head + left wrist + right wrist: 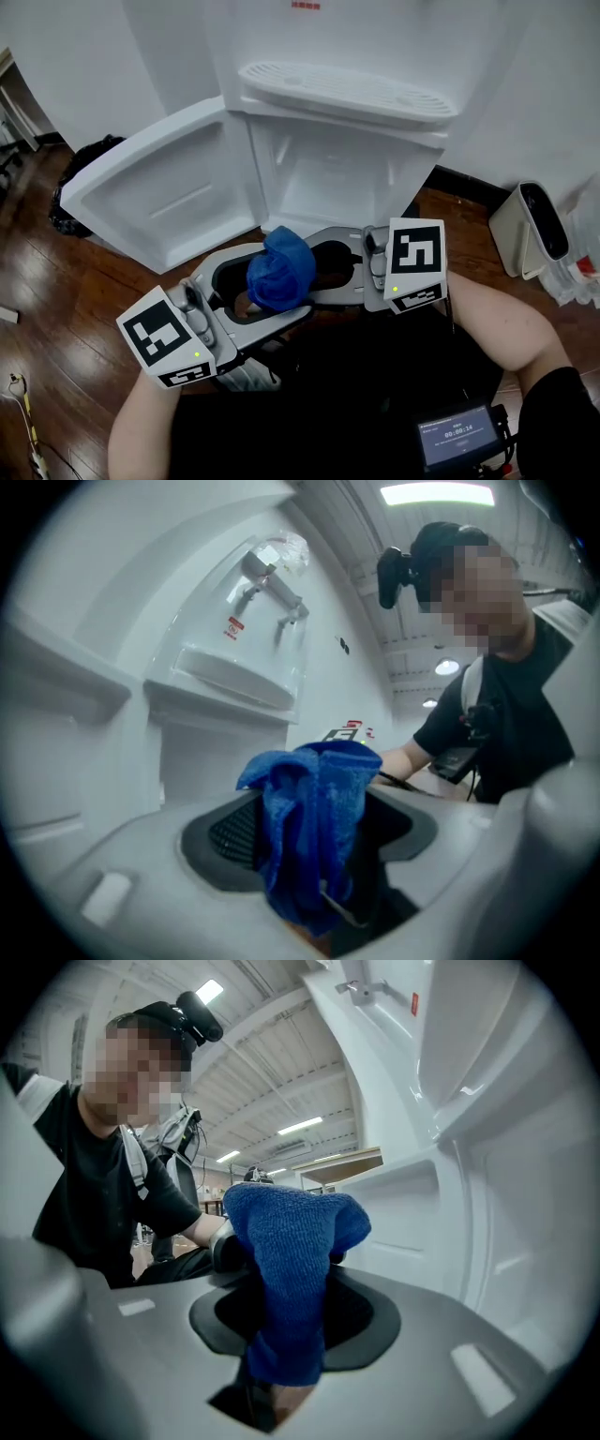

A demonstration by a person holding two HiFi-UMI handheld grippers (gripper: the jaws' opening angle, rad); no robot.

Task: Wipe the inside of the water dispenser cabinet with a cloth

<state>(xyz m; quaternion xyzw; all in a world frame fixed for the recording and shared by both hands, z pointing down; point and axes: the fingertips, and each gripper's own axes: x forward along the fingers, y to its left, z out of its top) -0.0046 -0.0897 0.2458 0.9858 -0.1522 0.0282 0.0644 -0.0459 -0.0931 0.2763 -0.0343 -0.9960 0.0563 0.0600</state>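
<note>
A crumpled blue cloth point(281, 267) hangs between my two grippers in front of the white water dispenser's open cabinet point(337, 178). The cabinet door point(159, 192) is swung out to the left. My left gripper point(272, 291) comes in from the lower left and my right gripper point(305, 272) from the right, so they face each other. In the left gripper view the cloth point(314, 832) stands bunched between the jaws of the left gripper point(314, 864). In the right gripper view the cloth point(286, 1269) is pinched low in the right gripper point(286, 1344). Both look shut on it.
The dispenser's drip tray point(347, 89) juts out above the cabinet. A black bag point(84, 178) lies on the wooden floor to the left, and a white bin point(534, 225) stands to the right. A small screen point(459, 436) sits at my waist. A cable point(23, 412) lies at lower left.
</note>
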